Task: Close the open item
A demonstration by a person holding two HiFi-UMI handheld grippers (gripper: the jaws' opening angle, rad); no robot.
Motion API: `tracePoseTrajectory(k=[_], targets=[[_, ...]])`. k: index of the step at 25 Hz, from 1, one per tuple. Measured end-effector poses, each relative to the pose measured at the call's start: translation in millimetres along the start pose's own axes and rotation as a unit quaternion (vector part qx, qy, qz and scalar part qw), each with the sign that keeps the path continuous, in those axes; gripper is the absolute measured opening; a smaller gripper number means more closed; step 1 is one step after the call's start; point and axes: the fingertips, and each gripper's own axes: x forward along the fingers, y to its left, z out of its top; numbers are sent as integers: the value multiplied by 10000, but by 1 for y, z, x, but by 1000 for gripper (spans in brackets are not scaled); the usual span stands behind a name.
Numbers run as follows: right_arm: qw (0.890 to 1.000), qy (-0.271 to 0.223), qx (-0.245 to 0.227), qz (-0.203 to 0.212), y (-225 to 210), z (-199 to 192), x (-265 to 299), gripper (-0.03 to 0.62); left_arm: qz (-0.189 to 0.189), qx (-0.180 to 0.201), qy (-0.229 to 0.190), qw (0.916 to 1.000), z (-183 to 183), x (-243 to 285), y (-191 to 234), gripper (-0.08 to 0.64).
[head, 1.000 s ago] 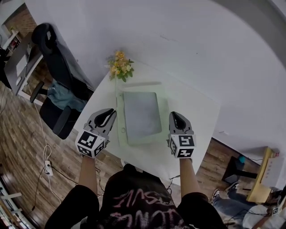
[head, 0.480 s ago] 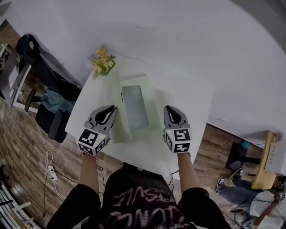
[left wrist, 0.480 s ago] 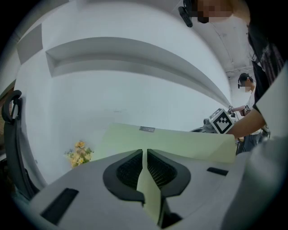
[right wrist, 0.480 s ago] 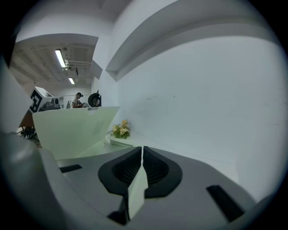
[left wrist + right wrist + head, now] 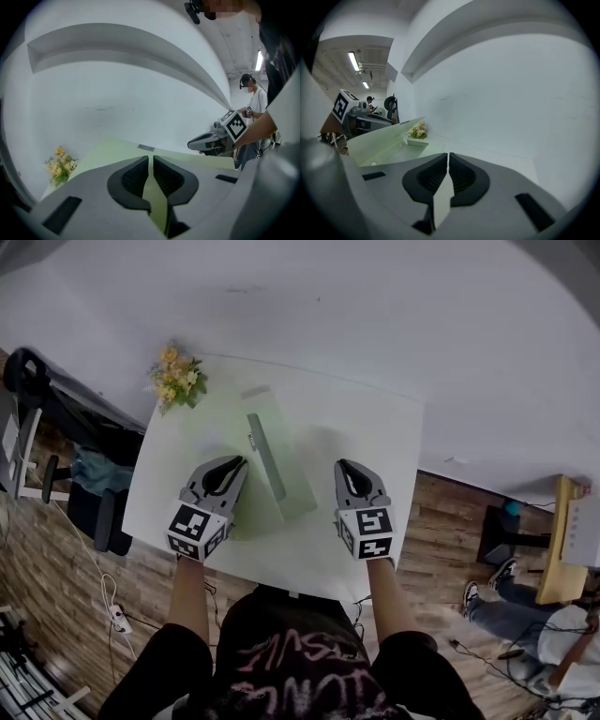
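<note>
White wall (image 5: 375, 315) behind; wood floor (image 5: 56, 559) to left and right. White table (image 5: 394, 446) set against the wall. Dark chair (image 5: 56, 409) to the left of the table, apart from it. Pale green case (image 5: 298, 486) lying open near the table's middle, between the two grippers. Lid (image 5: 384, 138) raised and tilted over the base, not yet down, seen almost edge-on in the head view. Left gripper (image 5: 236, 465) low at the case's left side, tips over its green surface; contact cannot be confirmed. Jaws drawn together to a thin slit, nothing clamped. Right gripper (image 5: 343, 468) just beside the case's right edge, over bare table. Jaws likewise together, nothing between them. Flowers (image 5: 176, 379) at the table's far left corner, well apart from the grippers.
</note>
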Motion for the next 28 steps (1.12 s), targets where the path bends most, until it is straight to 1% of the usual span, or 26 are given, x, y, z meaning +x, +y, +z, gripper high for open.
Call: tracePoseTrajectory(k=[5,11,17,20,26,28], targets=[[9999,29,110,-74,-12,-10,-4,28,-122,-80,232,9996,-15,25,-12,44],[9996,149,206,-104,-21,-26,-1,28,-281,5,584,9979,-33,54,-23,44],[9992,276,248,-112,-27,-37,6,28,-358,-219,937,9947,-53,77,-27,44],[9991,322,258,-108,-29,-39,10,28,-388,-250,1166,9921,-65,86,-28,44],[9987,439,261,-75,-31,-44,19,28,-381,-107,1686,9849,-79,100,-28,40],[9986,466,255,-57,-30,-45,21,28,-367,4,1893,9812,-86,103,-28,34]])
